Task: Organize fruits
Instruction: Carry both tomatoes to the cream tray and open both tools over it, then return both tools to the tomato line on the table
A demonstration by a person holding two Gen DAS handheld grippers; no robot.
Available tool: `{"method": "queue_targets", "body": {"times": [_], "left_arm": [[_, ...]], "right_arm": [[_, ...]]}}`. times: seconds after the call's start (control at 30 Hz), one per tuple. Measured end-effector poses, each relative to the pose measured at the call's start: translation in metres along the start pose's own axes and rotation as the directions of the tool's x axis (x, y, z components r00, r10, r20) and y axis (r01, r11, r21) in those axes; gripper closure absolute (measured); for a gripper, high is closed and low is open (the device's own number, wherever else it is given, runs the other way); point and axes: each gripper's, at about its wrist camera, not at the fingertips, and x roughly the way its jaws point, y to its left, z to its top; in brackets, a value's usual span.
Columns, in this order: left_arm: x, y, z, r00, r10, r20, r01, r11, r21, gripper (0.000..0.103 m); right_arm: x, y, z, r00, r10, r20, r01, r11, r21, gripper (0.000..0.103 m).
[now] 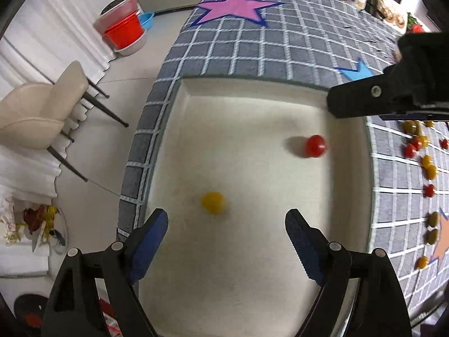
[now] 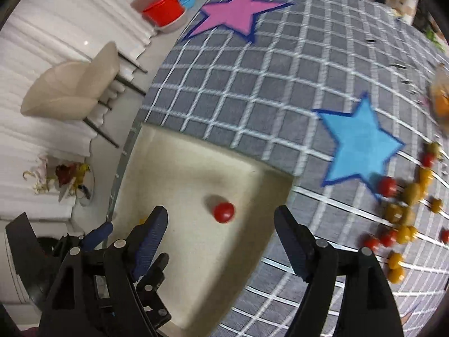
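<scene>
A cream tray [image 1: 252, 104] lies on the grey checked cloth. In it are a yellow cherry tomato [image 1: 213, 202] and a red cherry tomato [image 1: 315, 146]. My left gripper [image 1: 226, 226] is open and empty above the tray, with the yellow tomato just ahead of its fingers. My right gripper [image 2: 221, 224] is open and empty over the tray's right part [image 2: 174, 157], with the red tomato [image 2: 223, 212] between its fingertips' line. The right gripper's finger [image 1: 362, 99] shows at the upper right of the left wrist view. Several loose red, yellow and green tomatoes [image 2: 401, 210] lie on the cloth to the right.
The cloth [image 1: 280, 39] bears a pink star [image 1: 235, 7] and a blue star [image 2: 362, 143]. The table edge runs along the tray's left side. Off the table stand a beige chair [image 1: 42, 112], a red bucket [image 1: 123, 32] and flowers [image 1: 36, 221] on the floor.
</scene>
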Motion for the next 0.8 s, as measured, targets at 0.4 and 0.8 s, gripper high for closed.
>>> {"method": "queue_targets", "body": {"times": [0.4,0.8], "left_arm": [[-0.047,-0.088,0.020,0.994,-0.106,0.041,0.096,0.977,0.188,0.016],[-0.028,-0.179,0.045,0.986,-0.169,-0.014,0.165,0.943,0.288,0.016]], "right_arm": [[-0.061,-0.130,-0.072,0.994,-0.109,-0.004,0.105,0.956,0.275,0.022],[-0.084,-0.237,-0.143,0.980,-0.191,-0.049,0.190,0.855,0.483,0.022]]}}
